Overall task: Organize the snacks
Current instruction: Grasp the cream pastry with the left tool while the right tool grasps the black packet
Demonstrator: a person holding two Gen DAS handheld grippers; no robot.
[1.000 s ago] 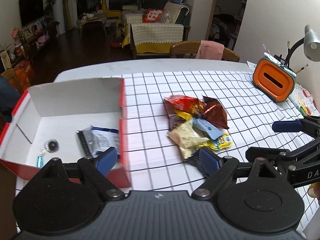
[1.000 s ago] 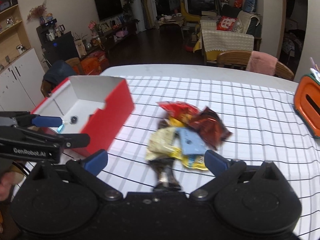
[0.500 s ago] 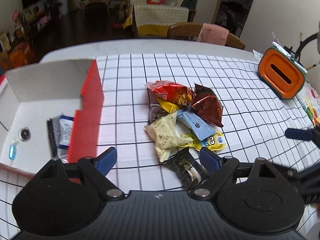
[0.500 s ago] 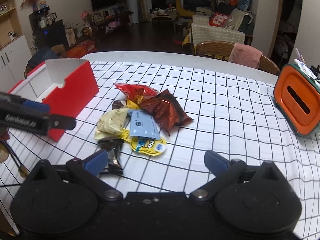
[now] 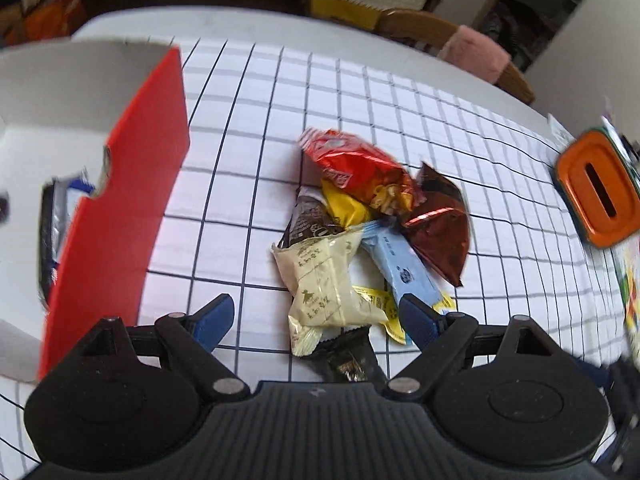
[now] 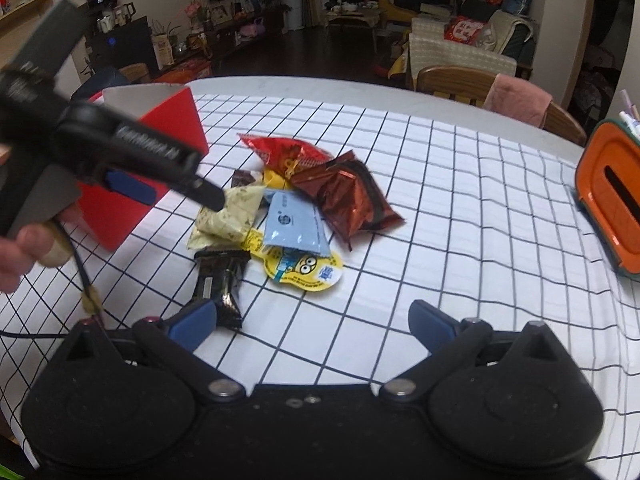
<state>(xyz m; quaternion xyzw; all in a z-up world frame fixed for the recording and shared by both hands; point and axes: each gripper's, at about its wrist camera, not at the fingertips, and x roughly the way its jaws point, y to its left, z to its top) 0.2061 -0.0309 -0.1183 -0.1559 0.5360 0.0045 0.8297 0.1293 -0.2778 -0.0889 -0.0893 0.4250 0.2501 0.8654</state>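
Swinging off the red snack box [image 5: 120, 216], the left gripper [image 5: 316, 316] now hangs over the snack pile, where a second ago it faced the box interior; fingers spread, nothing between them.

Item: cream-coloured packet [image 5: 324, 280], directly ahead between the left fingers, lying across a dark chocolate wrapper [image 5: 348, 360]. From the right wrist camera the left gripper's tip sits over, perhaps touching, this packet [image 6: 230, 216]; contact cannot be confirmed.

Item: pile, loose on the checked tablecloth [image 5: 256, 128], beside the box: red bag [image 5: 352, 168], yellow packet [image 5: 346, 208], brown foil bag [image 5: 440, 232], pale blue sachet [image 5: 400, 268], yellow cartoon-face pouch [image 6: 304, 268].

Item: box, left of the pile, already holding one silver-and-blue packet [image 5: 56, 240].

Item: right gripper [image 6: 312, 324], drawn back from the pile over the last second, fingers spread and empty, its left finger [image 6: 192, 320] close to the dark wrapper [image 6: 220, 284].

Item: orange container [image 5: 596, 192], far right, not involved.

Assessment: one deposit appears complete; the left side is lined up for the next pick, probably the cream packet. Most snacks remain outside the box.
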